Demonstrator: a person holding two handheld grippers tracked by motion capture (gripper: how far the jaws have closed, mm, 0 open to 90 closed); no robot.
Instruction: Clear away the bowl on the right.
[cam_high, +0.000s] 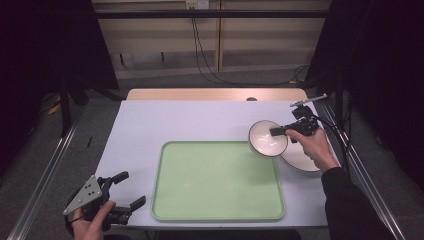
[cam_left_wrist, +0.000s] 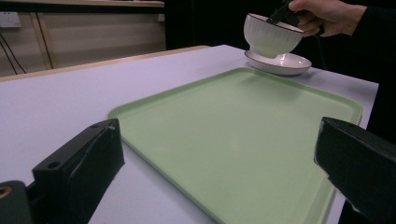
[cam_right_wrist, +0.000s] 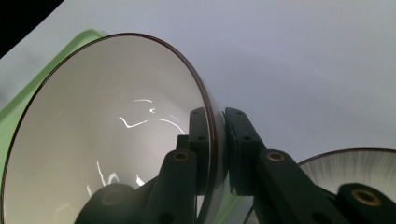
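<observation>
Partly hidden, plate (cam_high: 303, 161) sits beneath bowl (cam_high: 266, 141) clamped by right gripper (cam_high: 276, 131).

— What colours are in front of you?
— My black jaws grip a white bowl (cam_right_wrist: 107, 135) with a dark brown rim; the plate (cam_left_wrist: 280, 64) matches.
— And the tray (cam_high: 218, 181)?
— Pale green, on a light grey table (cam_high: 175, 122).
</observation>
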